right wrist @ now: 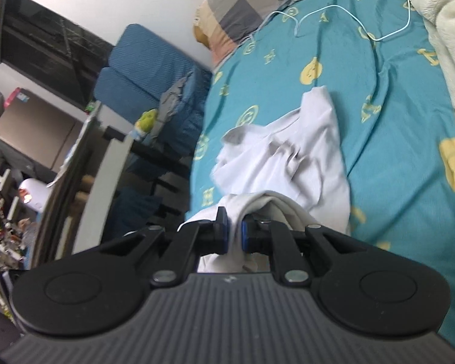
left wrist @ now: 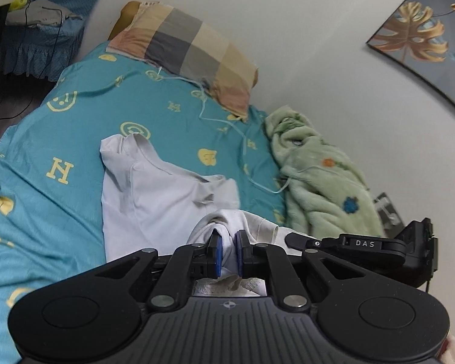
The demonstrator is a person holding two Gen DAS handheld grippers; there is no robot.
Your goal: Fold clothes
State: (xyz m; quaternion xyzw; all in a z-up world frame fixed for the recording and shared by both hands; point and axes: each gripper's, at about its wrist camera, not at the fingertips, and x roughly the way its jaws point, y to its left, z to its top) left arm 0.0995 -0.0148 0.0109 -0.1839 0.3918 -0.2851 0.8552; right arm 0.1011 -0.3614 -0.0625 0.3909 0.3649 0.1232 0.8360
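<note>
A white T-shirt (left wrist: 154,194) lies crumpled on the teal bed sheet (left wrist: 45,127), its collar end toward the pillow. My left gripper (left wrist: 227,236) is shut on a bunched fold of the shirt's near edge. In the same view, the other gripper's black body (left wrist: 364,245) sits just to the right, over the shirt's edge. In the right wrist view the white T-shirt (right wrist: 294,157) stretches away across the teal sheet (right wrist: 394,121), and my right gripper (right wrist: 233,227) is shut on a thick fold of its near hem.
A checked pillow (left wrist: 191,48) lies at the bed's head. A green fleece blanket (left wrist: 318,176) sits by the wall, with a thin white cable (left wrist: 242,139) trailing over the sheet. Left of the bed stand a blue chair (right wrist: 142,69) and a dark desk (right wrist: 112,151).
</note>
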